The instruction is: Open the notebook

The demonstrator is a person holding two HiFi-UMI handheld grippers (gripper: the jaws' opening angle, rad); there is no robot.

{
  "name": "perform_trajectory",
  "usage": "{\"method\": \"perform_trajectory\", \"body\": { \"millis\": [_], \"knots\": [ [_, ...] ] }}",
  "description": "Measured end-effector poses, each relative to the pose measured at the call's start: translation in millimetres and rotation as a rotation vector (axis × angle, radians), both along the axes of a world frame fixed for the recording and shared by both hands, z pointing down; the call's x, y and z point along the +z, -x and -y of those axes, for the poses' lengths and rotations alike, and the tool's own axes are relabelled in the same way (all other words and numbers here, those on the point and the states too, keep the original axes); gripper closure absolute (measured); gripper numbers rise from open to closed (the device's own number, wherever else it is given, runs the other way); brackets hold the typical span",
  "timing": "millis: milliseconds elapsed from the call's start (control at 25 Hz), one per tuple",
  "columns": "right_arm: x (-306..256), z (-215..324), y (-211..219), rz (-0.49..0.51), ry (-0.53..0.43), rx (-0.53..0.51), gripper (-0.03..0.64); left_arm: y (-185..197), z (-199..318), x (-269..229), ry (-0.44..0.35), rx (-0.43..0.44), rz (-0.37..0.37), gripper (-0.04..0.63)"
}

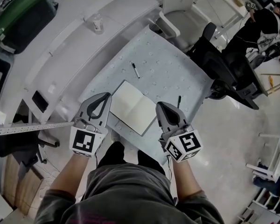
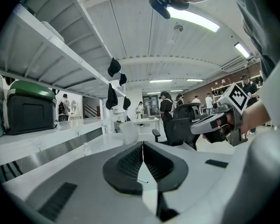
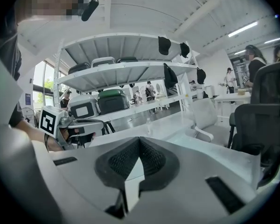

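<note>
Your left gripper (image 1: 105,97): jaws together, empty. Your right gripper (image 1: 160,106): same. Notebook (image 1: 133,107): lies open on the table (image 1: 177,69), pen (image 1: 136,70) nearby.

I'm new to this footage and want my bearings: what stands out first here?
The pale notebook lies flat on the speckled table, with a black pen beyond it. In the head view, the left gripper and the right gripper flank the notebook, both shut and empty.
</note>
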State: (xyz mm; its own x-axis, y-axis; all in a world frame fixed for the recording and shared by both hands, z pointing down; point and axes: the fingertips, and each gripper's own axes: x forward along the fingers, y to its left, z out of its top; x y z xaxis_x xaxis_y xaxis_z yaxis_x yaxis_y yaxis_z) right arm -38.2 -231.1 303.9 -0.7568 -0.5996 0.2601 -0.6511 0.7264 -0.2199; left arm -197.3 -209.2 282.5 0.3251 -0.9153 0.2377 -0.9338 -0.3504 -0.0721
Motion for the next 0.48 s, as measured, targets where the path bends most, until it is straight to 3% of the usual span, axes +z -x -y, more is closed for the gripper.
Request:
{"method": "perform_trajectory", "body": {
  "millis": [480],
  "knots": [
    [-23,-12,-27,0.023,-0.034,-0.049,0.617,-34,-18,-26,-0.049,-0.039,-0.003,0.591]
  ]
}}
